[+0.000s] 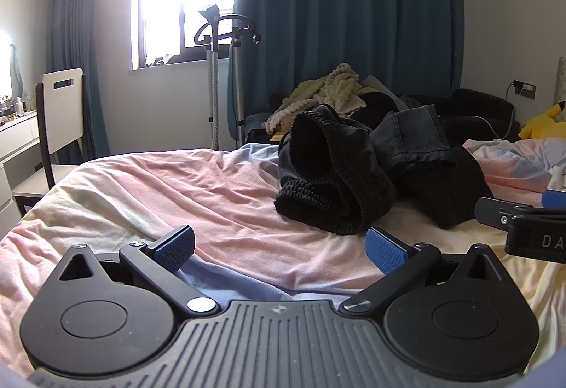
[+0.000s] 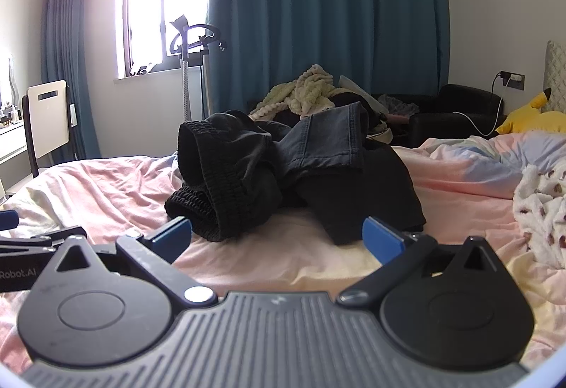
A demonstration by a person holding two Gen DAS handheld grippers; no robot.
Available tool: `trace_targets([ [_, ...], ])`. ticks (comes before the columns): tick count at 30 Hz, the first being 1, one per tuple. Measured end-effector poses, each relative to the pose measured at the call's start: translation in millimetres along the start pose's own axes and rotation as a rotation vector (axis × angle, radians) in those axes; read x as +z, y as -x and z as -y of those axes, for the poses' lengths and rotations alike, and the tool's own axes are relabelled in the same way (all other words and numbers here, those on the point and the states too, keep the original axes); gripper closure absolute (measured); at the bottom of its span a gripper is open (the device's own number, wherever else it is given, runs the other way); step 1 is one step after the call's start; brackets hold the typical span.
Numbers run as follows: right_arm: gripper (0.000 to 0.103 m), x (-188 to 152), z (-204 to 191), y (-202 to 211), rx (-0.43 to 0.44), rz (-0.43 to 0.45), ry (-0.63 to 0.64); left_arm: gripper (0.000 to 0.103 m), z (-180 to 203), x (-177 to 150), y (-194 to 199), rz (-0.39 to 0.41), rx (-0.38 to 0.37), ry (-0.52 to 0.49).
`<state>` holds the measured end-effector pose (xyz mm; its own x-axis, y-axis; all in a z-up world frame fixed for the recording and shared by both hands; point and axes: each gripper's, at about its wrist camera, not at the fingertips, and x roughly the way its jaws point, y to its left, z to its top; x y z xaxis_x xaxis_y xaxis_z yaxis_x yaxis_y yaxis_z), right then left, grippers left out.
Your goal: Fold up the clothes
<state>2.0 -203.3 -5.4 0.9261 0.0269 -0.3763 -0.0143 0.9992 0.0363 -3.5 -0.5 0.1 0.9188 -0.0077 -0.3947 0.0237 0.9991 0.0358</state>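
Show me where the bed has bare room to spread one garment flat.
The widest free patch is the pink sheet left of the dark clothes pile, running to the bed's edge by the chair. A narrower strip lies between pile and left tool. Right is crowded: rumpled quilt, spotted fleece.

Open pink sheet on the bed (image 1: 169,197) lies between the left gripper (image 1: 281,248) and the pile of dark clothes (image 1: 357,172), leaving a free path to the pile's near edge. The right gripper (image 2: 277,237), fingers spread wide, has a strip of bare sheet ahead before the same pile (image 2: 283,172), which blocks the middle of the bed. A white spotted fleece (image 2: 541,207) crowds the right side, and the two grippers sit just beside each other.
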Motion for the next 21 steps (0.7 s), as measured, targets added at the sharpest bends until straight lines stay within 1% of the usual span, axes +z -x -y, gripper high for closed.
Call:
trace_targets([
  [2,0.0,-0.4,-1.5,0.1,0.0,0.0,0.0,0.0,0.5,-0.5,0.3,-0.002,-0.005,-0.001],
  [6,0.0,0.3,-2.7,1.6,0.004,0.0,-0.003,0.0,-1.5,-1.3,2.0,-0.004,-0.049,0.032],
  [11,0.0,-0.2,-0.9,-0.3,0.007,0.0,-0.005,0.0,1.4,-2.4,2.9,0.005,-0.044,0.018],
  [16,0.0,-1.4,-1.5,-2.1,0.019,0.031,-0.024,0.0,1.5,-2.2,3.0,0.004,-0.039,0.015],
  [18,0.0,-1.5,-1.0,-0.3,0.038,0.086,-0.069,0.0,1.3,-2.3,3.3,0.003,-0.039,0.016],
  [21,0.0,-0.2,-0.6,0.0,0.046,0.115,-0.09,0.0,0.6,-1.7,4.5,0.01,-0.037,0.022],
])
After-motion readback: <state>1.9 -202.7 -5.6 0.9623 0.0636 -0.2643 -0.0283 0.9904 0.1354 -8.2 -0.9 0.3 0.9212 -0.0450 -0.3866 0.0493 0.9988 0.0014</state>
